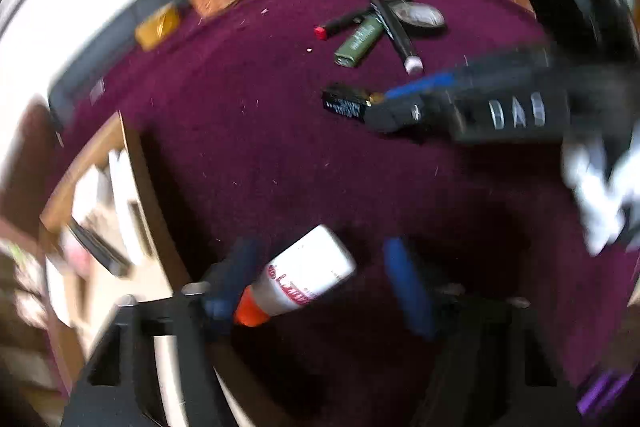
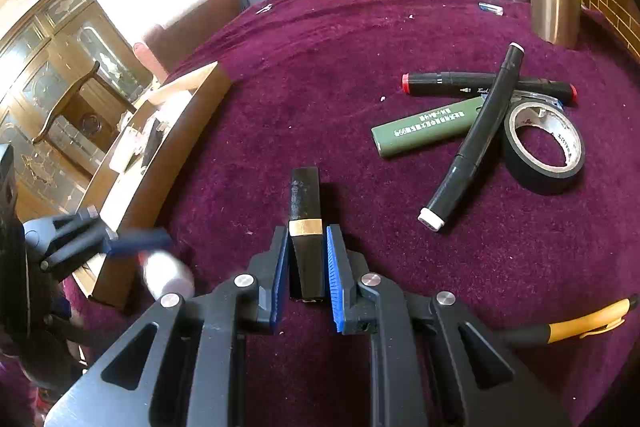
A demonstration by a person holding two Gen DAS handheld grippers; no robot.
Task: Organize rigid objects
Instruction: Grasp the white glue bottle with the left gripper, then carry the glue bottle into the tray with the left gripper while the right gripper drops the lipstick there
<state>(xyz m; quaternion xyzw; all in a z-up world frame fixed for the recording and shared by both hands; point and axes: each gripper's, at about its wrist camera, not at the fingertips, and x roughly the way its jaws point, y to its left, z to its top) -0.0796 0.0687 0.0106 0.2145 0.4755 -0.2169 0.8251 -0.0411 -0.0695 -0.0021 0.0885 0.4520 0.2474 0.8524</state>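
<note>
Your right tongs (image 2: 307,267) grip a black lipstick tube (image 2: 306,211) with a gold band, blue pads pressed on both sides of its lower half, its far end resting toward the purple worktop (image 2: 320,67). Your left tongs (image 1: 320,279) stand partly open around a white glue bottle (image 1: 308,275) with an orange cap; it touches the left pad, while the right pad stands clear of it. Motion blur prevents confirming a firm hold. A cardboard box (image 2: 160,155) sits just beside the left tongs. Farther out lie two black markers (image 2: 472,139) crossed over a green cylinder (image 2: 424,131), touching a black tape roll (image 2: 544,147). A yellow pen (image 2: 584,323) lies at the right edge.
</note>
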